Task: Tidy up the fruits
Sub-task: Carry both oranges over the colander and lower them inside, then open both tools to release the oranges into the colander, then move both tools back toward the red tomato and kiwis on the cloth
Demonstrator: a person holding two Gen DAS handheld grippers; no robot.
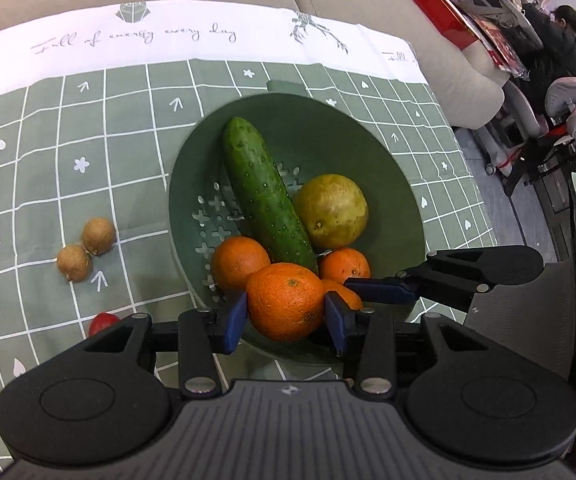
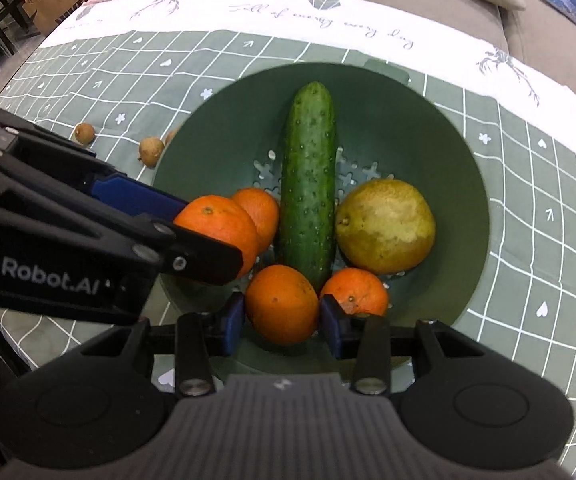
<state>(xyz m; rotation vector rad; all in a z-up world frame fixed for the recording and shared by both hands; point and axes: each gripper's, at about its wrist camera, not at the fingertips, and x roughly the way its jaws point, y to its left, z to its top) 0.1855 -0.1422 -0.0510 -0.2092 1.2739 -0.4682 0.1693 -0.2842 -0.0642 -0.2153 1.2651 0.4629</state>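
Both tongs stand over the near rim of the green bowl (image 1: 368,128), each closed around an orange. The left tongs (image 1: 285,314) pinch the orange (image 1: 285,300) at about 6 o'clock in the bowl, blue pads touching both sides. The right tongs (image 2: 281,316) pinch another orange (image 2: 281,304) beside the cucumber (image 2: 310,184). The step looks like setting oranges in; next, each should open and back off. Small brown fruits (image 1: 85,250) wait on the desk (image 1: 47,140) at 9 o'clock
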